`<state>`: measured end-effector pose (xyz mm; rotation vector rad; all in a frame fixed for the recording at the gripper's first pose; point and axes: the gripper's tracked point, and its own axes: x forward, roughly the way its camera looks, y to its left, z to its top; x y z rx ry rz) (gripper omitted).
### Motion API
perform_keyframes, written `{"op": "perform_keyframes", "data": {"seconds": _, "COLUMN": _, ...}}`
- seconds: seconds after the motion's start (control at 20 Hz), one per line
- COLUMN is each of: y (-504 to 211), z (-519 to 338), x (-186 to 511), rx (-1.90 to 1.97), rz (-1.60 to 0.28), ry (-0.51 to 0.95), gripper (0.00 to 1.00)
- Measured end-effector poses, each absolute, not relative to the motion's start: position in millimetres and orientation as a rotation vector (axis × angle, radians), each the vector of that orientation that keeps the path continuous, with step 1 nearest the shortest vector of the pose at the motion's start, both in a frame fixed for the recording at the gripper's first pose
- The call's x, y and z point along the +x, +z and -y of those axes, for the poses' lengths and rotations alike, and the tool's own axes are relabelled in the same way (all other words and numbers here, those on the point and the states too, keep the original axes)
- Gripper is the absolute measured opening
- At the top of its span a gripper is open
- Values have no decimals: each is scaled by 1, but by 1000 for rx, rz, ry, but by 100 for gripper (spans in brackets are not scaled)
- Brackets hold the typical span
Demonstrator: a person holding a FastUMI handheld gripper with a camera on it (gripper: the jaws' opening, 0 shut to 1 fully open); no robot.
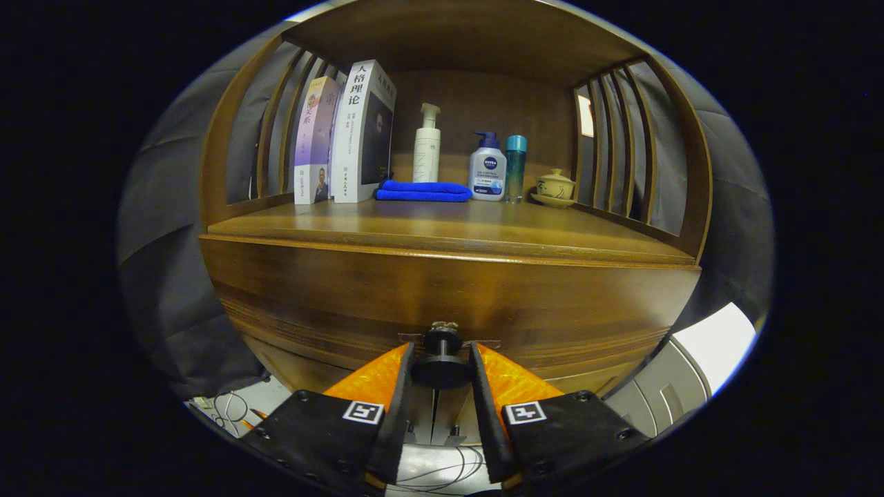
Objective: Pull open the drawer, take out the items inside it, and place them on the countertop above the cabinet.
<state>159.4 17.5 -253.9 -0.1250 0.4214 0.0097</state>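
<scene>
A wooden cabinet faces me, its drawer front (359, 297) running wide under the countertop (449, 224). A dark round knob (442, 369) sticks out of the drawer front low in the middle. My gripper (442, 349) is at that knob, one finger on each side, and both fingers (407, 386) press against its rim. The drawer's inside is hidden, and no gap shows between the drawer front and the countertop edge.
At the back of the countertop stand two books (345, 134), a white pump bottle (427, 148), a folded blue cloth (423, 191), a white and blue pump bottle (487, 172), a teal bottle (515, 168) and a small lidded cup on a saucer (554, 188). Slatted wooden sides (621, 145) enclose the shelf.
</scene>
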Motion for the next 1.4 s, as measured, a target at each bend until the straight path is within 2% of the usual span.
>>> {"op": "perform_keyframes", "data": {"seconds": 0.1, "y": -255, "z": -17, "x": 154, "rx": -116, "rz": -424, "ry": 15, "gripper": 41}}
{"op": "perform_keyframes", "data": {"seconds": 0.15, "y": -258, "z": -18, "x": 160, "rx": -115, "rz": -428, "ry": 16, "gripper": 30}}
{"op": "perform_keyframes", "data": {"seconds": 0.75, "y": -254, "z": -16, "x": 136, "rx": -122, "rz": -434, "ry": 22, "gripper": 30}}
{"op": "perform_keyframes", "data": {"seconds": 1.4, "y": -251, "z": -14, "x": 75, "rx": -121, "rz": -436, "ry": 47, "gripper": 30}}
